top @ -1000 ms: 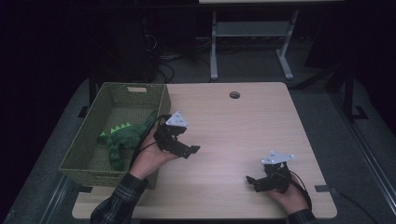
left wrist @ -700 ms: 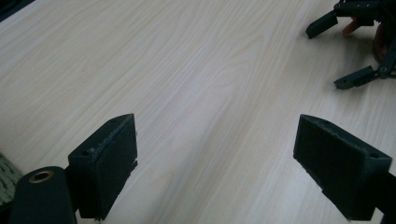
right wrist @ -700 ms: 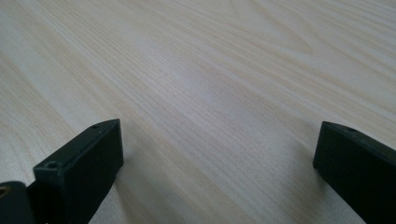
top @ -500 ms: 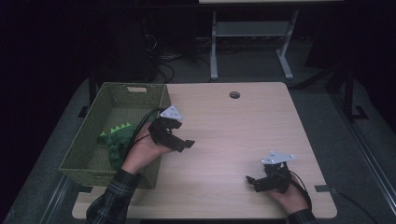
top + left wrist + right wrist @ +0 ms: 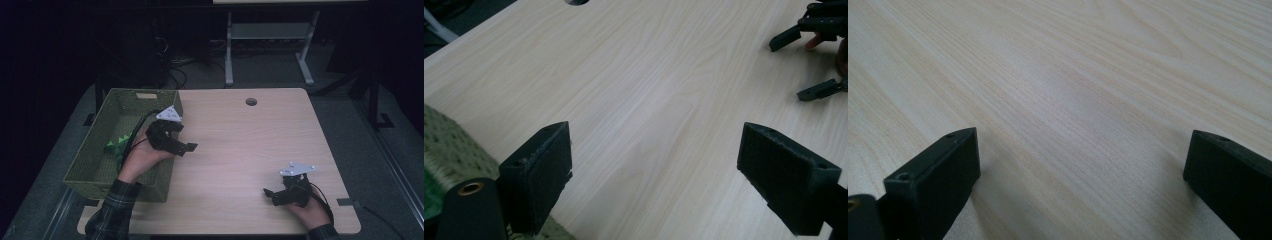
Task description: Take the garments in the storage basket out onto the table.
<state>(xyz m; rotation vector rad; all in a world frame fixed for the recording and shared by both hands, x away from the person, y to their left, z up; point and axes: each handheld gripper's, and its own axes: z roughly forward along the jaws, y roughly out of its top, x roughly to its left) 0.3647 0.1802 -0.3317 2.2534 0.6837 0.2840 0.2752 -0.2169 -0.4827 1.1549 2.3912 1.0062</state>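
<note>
Green toy dinosaur [image 5: 118,146] in the basket [image 5: 95,150], job looks done. Left gripper [image 5: 186,147] over the counter [image 5: 240,145], fingers wide apart, empty. Right gripper [image 5: 270,196] resting, fingers apart too.

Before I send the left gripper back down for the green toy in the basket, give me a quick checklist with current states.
1. left gripper open and empty: ok, its jaws stand wide apart over bare wood in the left gripper view.
2. Left gripper over the basket: not ok, its jaws point out over the table.
3. green toy inside the basket: ok.
4. Toy's pose for a clean grasp: cannot tell, the hand covers much of it.
5. right gripper out of the way: ok, open, near the table's front right.
</note>
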